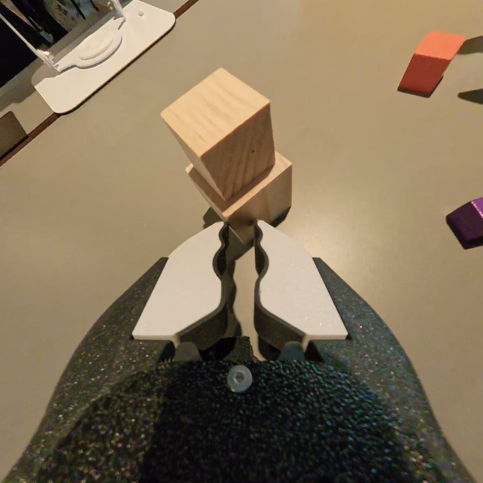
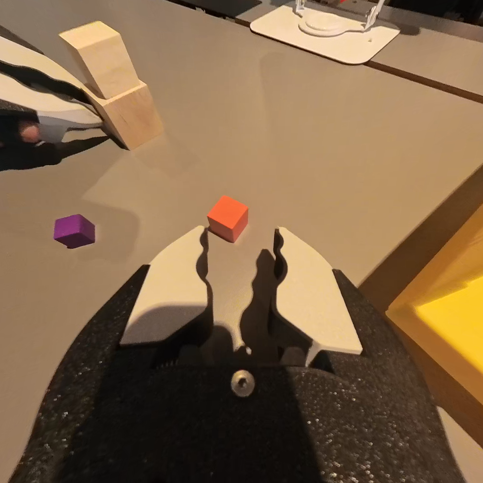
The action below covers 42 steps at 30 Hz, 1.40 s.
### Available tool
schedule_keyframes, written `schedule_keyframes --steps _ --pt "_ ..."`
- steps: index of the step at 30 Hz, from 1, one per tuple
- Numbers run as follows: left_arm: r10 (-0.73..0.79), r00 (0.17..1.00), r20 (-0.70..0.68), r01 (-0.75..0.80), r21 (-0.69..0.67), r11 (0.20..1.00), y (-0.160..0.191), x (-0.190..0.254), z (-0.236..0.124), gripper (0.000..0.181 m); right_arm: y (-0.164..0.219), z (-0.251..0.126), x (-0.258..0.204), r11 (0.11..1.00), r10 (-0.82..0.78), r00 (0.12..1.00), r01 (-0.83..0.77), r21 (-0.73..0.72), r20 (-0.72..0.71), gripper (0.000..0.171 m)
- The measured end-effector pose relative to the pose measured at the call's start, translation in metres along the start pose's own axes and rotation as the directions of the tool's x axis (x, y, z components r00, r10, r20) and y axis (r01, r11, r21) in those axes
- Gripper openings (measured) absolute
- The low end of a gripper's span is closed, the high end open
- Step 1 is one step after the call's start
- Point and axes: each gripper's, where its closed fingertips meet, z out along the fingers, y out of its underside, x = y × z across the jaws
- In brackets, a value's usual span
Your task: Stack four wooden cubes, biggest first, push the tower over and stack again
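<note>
Two plain wooden cubes are stacked on the beige table: a smaller cube (image 1: 222, 136) sits twisted on a larger cube (image 1: 264, 196). My left gripper (image 1: 241, 226) is closed narrowly, its tips pinching the larger cube's near corner low down. In the right wrist view the stack (image 2: 115, 86) is at far left, with the left gripper's fingers (image 2: 52, 86) against the lower cube. An orange cube (image 2: 227, 218) lies just ahead of my open, empty right gripper (image 2: 240, 228). A purple cube (image 2: 74, 231) lies to its left.
The orange cube (image 1: 428, 65) and purple cube (image 1: 467, 224) lie right of the stack. A white base plate with a clear stand (image 1: 104, 52) sits at the table's far edge (image 2: 326, 34). A yellow box (image 2: 449, 326) stands close on the right. My hands' fingertips stand some 25 cm from each other.
</note>
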Motion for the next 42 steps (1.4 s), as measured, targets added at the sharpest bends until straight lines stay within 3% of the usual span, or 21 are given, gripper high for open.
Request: schedule_keyframes --steps 1,7,12,19,24,30,35,38,42 --pt "0.010 1.000 0.004 -0.010 -0.007 1.000 0.001 0.000 0.001 0.018 0.001 0.001 0.000 1.000 0.000 1.000 0.000 -0.011 -0.005 0.048" --pt "0.008 1.000 -0.009 -0.008 -0.010 1.000 0.001 0.002 0.002 0.020 0.007 0.008 0.001 0.997 0.019 0.999 -0.021 -0.073 -0.030 0.051" --pt "-0.001 0.999 -0.052 0.001 0.003 1.000 0.000 0.006 0.000 0.019 0.001 0.019 -0.010 0.987 0.142 0.990 -0.142 -0.077 -0.011 0.052" --pt "-0.032 0.997 -0.075 0.034 0.025 0.999 -0.002 0.005 -0.002 0.017 0.009 0.032 -0.009 0.977 0.122 0.981 -0.145 -0.159 -0.150 0.051" --pt "-0.047 0.997 -0.068 0.051 0.058 0.997 -0.006 0.002 -0.006 0.021 0.014 0.037 -0.008 0.972 0.056 0.979 -0.098 -0.216 -0.194 0.029" --pt "-0.073 0.997 -0.032 0.075 0.092 0.993 -0.001 -0.015 -0.016 0.021 -0.011 0.037 -0.017 0.984 0.025 0.999 -0.031 -0.176 -0.039 0.029" --pt "-0.085 0.996 -0.021 0.086 0.106 0.991 0.003 -0.026 -0.021 0.021 -0.087 0.027 -0.038 0.984 -0.154 0.973 0.167 -0.061 0.169 0.029" --pt "-0.095 0.995 -0.023 0.097 0.107 0.989 0.003 -0.027 -0.021 0.021 -0.133 0.026 -0.065 0.949 -0.301 0.898 0.314 0.014 0.322 0.029" --pt "-0.090 0.996 -0.010 0.091 0.118 0.989 0.002 -0.028 -0.022 0.021 -0.169 0.034 -0.105 0.872 -0.464 0.726 0.475 0.118 0.508 0.029"
